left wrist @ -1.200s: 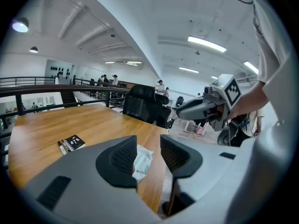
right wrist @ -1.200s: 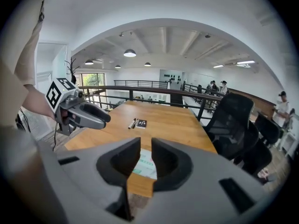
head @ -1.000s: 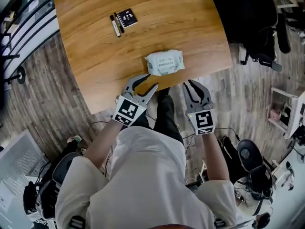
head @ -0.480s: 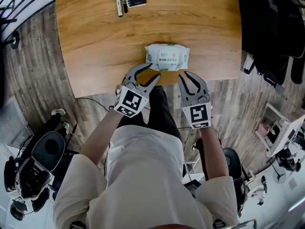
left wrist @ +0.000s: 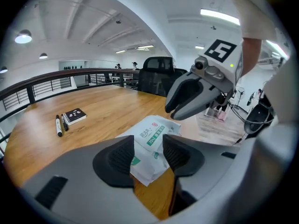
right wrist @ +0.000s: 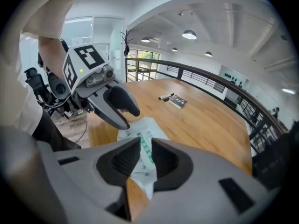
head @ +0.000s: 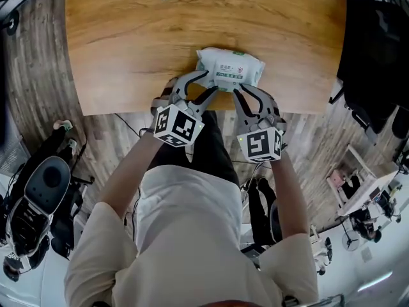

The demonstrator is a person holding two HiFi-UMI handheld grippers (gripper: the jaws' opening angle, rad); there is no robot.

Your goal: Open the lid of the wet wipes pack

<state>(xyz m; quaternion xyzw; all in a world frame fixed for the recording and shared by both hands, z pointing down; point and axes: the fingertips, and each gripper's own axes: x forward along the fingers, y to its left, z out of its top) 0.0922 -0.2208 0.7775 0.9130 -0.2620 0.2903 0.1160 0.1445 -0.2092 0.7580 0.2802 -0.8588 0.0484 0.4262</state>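
The white wet wipes pack [head: 231, 68] with a green label lies flat near the front edge of the wooden table [head: 128, 50], lid down. My left gripper [head: 204, 85] is at the pack's near left corner, its jaws opening, with the pack [left wrist: 152, 139] showing just beyond the gap and nothing pressed between the pads. At the near edge of the pack [right wrist: 142, 129], my right gripper [head: 247, 92] points down with its jaws apart. In the left gripper view, the right gripper [left wrist: 189, 101] hangs over the pack. Whether either gripper touches the pack is not clear.
Two pens [left wrist: 60, 125] and a small black notebook [left wrist: 74, 116] lie at the table's far side. A black office chair [left wrist: 156, 73] stands behind the table. The table's front edge [head: 211, 110] is right under the grippers, with wood floor and equipment below.
Both grippers have gone forward and down from in front of the table edge to the pack's near edge. The left jaws look a little wider.
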